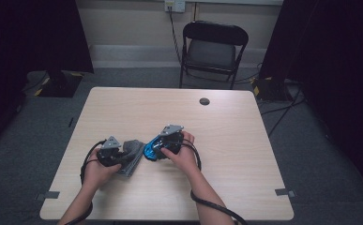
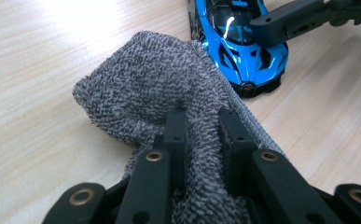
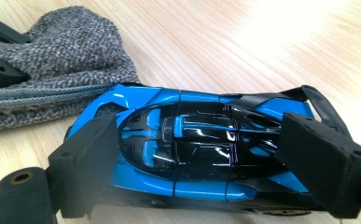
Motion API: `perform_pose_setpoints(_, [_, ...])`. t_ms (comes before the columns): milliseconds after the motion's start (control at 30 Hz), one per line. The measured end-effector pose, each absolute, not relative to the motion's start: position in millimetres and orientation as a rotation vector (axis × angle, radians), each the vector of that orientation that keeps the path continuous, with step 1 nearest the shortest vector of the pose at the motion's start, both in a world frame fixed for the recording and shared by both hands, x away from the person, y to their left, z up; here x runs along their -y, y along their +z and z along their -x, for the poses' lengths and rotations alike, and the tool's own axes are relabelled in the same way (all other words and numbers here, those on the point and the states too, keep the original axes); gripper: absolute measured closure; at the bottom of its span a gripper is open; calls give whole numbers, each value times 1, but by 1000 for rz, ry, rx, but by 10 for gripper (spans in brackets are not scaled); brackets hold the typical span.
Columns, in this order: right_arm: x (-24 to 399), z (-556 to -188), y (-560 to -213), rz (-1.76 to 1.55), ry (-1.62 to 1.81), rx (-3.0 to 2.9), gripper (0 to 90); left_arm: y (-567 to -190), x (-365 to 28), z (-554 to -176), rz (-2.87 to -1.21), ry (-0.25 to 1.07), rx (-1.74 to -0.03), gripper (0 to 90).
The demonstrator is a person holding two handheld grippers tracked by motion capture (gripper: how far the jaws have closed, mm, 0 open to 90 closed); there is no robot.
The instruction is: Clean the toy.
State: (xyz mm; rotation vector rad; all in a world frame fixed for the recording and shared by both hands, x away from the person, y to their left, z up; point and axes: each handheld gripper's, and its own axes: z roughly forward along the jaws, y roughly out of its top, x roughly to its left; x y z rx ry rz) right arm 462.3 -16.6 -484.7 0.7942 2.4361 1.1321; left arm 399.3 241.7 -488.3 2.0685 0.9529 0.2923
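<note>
A small blue and black toy car (image 3: 192, 186) lies on the wooden table (image 1: 226, 140). My right gripper (image 3: 201, 140) is shut on it, one pad at the nose and one at the tail. A grey terry cloth (image 2: 155, 79) is bunched up just left of the car (image 1: 150, 150). My left gripper (image 2: 201, 121) is shut on a fold of that cloth (image 1: 132, 157). In the left gripper view the car's nose (image 2: 243, 51) touches the cloth's edge. In the high view both grippers, left (image 1: 123, 157) and right (image 1: 158, 147), sit close together near the table's front middle.
A black folding chair (image 1: 214, 44) stands behind the table. A dark round cable hole (image 1: 204, 101) sits near the table's far edge. Cables (image 1: 282, 112) run over the grey floor at the right, and dark curtains hang on both sides.
</note>
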Motion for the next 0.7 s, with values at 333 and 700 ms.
perform_pose_setpoints(333, [17, -463, -485, -795, 1132, -2436, 121, -486, -245, -388, -2083, 259, -958, 760])
perform_pose_setpoints(700, [17, -463, -485, -791, 1135, -2435, 121, -483, -249, -379, -2095, 235, -961, 760])
